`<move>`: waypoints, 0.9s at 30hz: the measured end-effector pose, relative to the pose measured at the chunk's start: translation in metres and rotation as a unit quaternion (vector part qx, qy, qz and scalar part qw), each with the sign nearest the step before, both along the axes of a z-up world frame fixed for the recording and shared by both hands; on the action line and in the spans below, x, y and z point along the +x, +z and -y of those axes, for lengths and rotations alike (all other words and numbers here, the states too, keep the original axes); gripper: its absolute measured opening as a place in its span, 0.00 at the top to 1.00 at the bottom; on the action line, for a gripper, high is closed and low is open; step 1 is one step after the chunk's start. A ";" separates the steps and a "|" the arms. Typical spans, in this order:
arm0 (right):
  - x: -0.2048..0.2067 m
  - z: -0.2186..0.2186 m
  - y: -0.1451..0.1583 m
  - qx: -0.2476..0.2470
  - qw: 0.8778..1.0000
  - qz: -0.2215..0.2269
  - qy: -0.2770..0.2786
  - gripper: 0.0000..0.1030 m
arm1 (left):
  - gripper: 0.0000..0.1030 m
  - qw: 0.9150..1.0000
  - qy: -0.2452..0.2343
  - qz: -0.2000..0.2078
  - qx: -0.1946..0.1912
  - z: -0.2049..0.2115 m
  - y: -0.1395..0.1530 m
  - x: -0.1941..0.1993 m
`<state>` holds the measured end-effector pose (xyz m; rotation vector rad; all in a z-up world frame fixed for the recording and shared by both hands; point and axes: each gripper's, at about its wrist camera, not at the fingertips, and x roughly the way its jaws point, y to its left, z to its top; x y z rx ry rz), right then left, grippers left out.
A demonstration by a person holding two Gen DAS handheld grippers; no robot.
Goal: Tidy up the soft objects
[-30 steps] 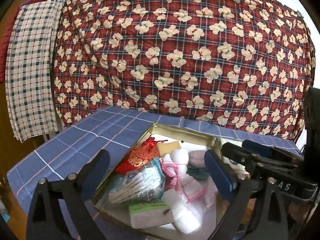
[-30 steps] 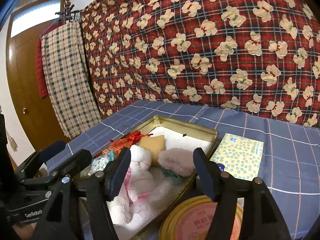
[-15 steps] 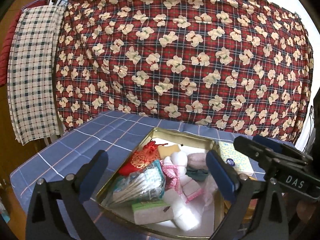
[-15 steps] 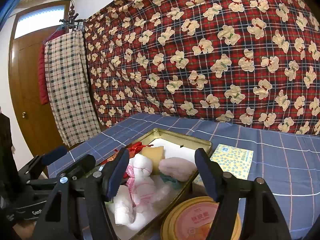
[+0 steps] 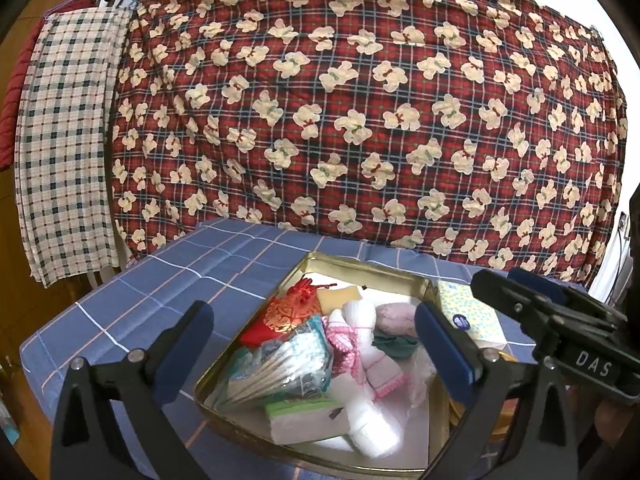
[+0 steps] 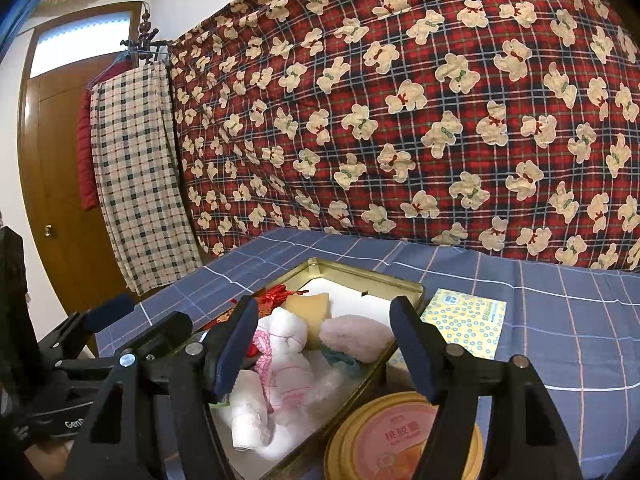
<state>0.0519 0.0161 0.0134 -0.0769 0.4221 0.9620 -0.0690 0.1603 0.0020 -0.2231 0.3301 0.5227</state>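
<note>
A gold tin box sits on the blue checked table and holds several soft things: a red embroidered pouch, a yellow sponge, a pink puff, white and pink cloths, a packet of cotton swabs and a green-topped sponge. My left gripper is open and empty above the near side of the tin. My right gripper is open and empty above the tin's near right side.
A yellow dotted tissue pack lies right of the tin. A round gold-rimmed lid lies in front of it. A red bear-print quilt hangs behind the table. A checked cloth hangs by a wooden door.
Both grippers have drawn back and up from the tin, which now looks smaller and lower in both views. Both stay open and empty.
</note>
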 end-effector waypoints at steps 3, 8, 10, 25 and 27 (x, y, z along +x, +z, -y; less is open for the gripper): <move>0.000 0.000 0.000 0.000 1.000 0.002 0.000 0.32 | 0.01 1.000 0.000 -0.001 0.000 0.000 0.000 -0.003; -0.001 0.000 0.001 0.001 1.000 0.002 0.000 0.32 | 0.01 1.000 0.000 0.000 -0.001 -0.001 0.000 -0.003; -0.001 0.000 0.001 0.001 1.000 0.002 0.001 0.32 | 0.01 1.000 0.000 -0.001 0.000 -0.001 0.000 -0.002; 0.000 0.006 0.005 0.001 1.000 0.000 -0.003 0.31 | 0.01 1.000 0.003 -0.017 -0.003 -0.002 -0.002 -0.002; 0.002 0.006 0.004 0.001 1.000 -0.003 -0.004 0.31 | 0.01 1.000 0.004 -0.020 -0.007 -0.002 -0.002 -0.001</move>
